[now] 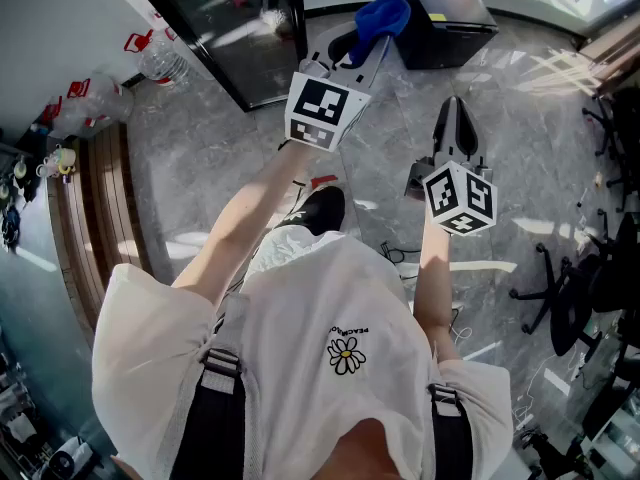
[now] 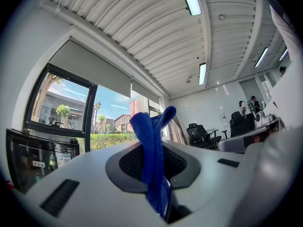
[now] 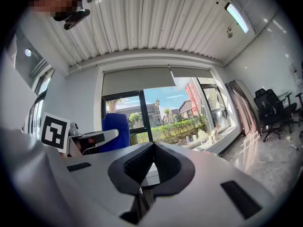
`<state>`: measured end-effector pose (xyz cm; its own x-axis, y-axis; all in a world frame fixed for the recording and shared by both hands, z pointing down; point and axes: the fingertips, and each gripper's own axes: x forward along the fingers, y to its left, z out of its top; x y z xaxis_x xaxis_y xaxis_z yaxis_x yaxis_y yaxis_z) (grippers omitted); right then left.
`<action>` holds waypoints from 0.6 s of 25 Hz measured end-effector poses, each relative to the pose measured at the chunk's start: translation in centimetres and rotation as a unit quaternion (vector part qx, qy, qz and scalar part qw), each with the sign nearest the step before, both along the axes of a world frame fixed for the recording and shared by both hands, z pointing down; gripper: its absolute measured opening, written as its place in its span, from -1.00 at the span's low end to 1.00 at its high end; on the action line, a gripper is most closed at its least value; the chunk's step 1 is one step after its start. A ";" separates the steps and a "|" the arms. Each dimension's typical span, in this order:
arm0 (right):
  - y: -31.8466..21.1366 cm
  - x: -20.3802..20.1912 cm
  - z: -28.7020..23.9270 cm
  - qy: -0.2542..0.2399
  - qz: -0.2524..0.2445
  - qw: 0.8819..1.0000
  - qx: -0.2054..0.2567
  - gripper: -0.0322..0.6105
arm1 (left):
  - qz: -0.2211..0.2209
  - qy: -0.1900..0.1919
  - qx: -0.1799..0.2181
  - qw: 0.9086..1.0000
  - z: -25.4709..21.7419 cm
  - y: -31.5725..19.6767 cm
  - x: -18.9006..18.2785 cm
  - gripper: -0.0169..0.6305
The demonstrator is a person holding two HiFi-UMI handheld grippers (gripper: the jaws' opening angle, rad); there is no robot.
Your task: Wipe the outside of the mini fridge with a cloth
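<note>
My left gripper [image 1: 370, 46] is shut on a blue cloth [image 1: 385, 15], which bunches up past the fingertips. In the left gripper view the cloth [image 2: 150, 145] stands pinched between the jaws of the left gripper [image 2: 156, 174]. A black mini fridge [image 1: 445, 18] sits on the floor just right of the cloth. A black glass-door cooler [image 1: 235, 28] stands to its left, also seen at the left edge as the cooler [image 2: 38, 160]. My right gripper [image 1: 456, 106] is held lower and to the right. The right gripper [image 3: 147, 169] is shut with nothing between its pads.
Grey marble floor [image 1: 200, 158] lies below. Water bottles [image 1: 165, 63] and a wooden bench [image 1: 100, 198] are at the left. Office chairs [image 1: 570, 298] and cables stand at the right. The person's black shoe [image 1: 322, 208] is under the left arm.
</note>
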<state>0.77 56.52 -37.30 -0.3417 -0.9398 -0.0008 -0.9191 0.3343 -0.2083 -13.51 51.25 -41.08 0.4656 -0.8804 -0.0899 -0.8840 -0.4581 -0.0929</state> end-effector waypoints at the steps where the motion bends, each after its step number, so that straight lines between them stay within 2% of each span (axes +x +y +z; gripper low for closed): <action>1: -0.4 0.0 0.2 0.001 -0.004 1.000 -0.003 -0.87 | 0.001 -0.001 0.000 1.000 0.0 -0.6 0.3 -0.77; 6: -3.5 1.1 0.7 0.006 -0.009 1.000 -0.010 -0.87 | 0.008 -0.009 0.013 1.000 -0.7 -5.4 1.9 -0.76; 9: -6.3 1.4 1.1 0.006 -0.005 1.000 -0.012 -0.87 | 0.005 0.001 0.025 1.000 -1.7 -8.7 1.6 -0.76; 15: -15.2 1.8 0.8 0.008 0.010 1.000 -0.012 -0.87 | 0.004 0.011 0.029 0.999 -2.1 -17.1 1.0 -0.77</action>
<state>2.57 41.31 -36.47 -0.3224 -0.9462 0.0266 -0.9287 0.3108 -0.2021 -12.52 34.11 -43.20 0.4694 -0.8698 -0.1520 -0.8828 -0.4590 -0.0998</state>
